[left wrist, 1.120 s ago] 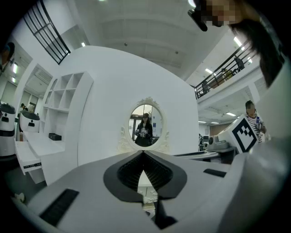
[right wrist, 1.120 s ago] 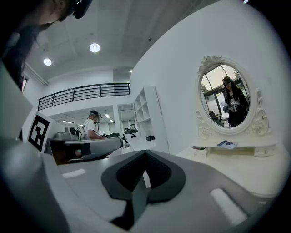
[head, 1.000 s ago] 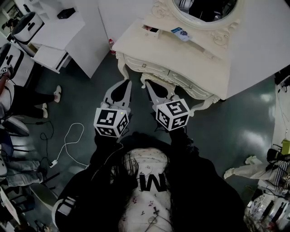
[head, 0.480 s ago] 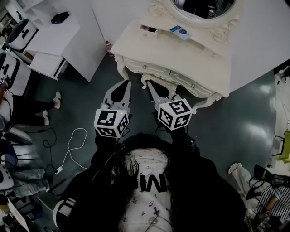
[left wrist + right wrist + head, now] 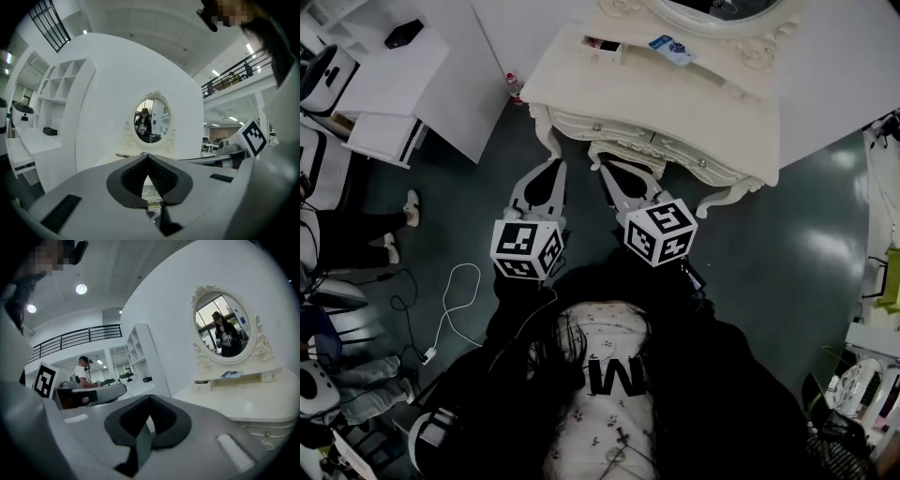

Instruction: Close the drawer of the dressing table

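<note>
The cream dressing table (image 5: 675,103) with its oval mirror (image 5: 712,11) stands ahead of me. On its upper shelf, the small left drawer (image 5: 602,45) is pulled out a little, with something dark and red inside. That drawer (image 5: 202,386) also appears below the mirror (image 5: 224,329) in the right gripper view. My left gripper (image 5: 551,167) and right gripper (image 5: 609,171) hover side by side just short of the table's front edge, touching nothing. Both are shut and hold nothing: the left gripper (image 5: 147,157) points at the mirror (image 5: 149,124), the right gripper (image 5: 150,399) points left of it.
A blue card (image 5: 668,47) lies on the table's shelf. A white desk with shelving (image 5: 403,84) stands to the left. A white cable (image 5: 450,300) lies on the dark floor beside a seated person's feet (image 5: 398,220). Another person (image 5: 84,371) stands far off.
Both grippers have moved a little forward toward the table's front and sunk slightly. Their jaws stay shut.
</note>
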`<control>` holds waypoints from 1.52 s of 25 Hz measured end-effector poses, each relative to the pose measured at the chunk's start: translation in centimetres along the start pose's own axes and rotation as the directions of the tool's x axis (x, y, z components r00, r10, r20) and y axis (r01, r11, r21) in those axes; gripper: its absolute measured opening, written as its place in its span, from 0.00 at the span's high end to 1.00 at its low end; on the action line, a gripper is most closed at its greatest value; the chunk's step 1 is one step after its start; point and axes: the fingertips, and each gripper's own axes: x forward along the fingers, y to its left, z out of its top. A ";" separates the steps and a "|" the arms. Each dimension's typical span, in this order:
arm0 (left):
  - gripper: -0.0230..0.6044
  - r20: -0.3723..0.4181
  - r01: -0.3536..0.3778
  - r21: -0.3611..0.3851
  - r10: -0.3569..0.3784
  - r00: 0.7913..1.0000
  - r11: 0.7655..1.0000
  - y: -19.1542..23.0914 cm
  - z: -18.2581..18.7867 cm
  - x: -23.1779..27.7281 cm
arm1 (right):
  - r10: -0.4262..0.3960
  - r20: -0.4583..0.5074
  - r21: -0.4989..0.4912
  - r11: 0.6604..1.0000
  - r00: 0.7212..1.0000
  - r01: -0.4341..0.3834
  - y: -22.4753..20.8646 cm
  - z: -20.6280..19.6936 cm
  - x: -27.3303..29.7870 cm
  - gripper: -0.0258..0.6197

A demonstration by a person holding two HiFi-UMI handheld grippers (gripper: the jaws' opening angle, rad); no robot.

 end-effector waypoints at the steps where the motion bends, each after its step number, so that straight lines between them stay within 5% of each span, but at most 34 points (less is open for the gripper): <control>1: 0.96 -0.002 0.000 -0.004 0.000 1.000 1.000 0.3 -0.1 0.4 | 0.002 -0.003 -0.001 1.000 1.000 -0.002 -0.2 0.0 0.4 0.95; 26: 0.96 -0.016 -0.127 -0.017 0.127 0.992 0.992 6.4 4.5 24.1 | 0.103 -0.063 0.004 0.995 0.993 -0.103 -20.0 8.2 15.6 0.95; 38: 0.96 -0.082 -0.122 0.001 0.121 0.989 0.993 5.9 3.7 29.2 | 0.072 -0.061 0.066 0.995 0.995 -0.068 -25.5 8.2 16.7 0.95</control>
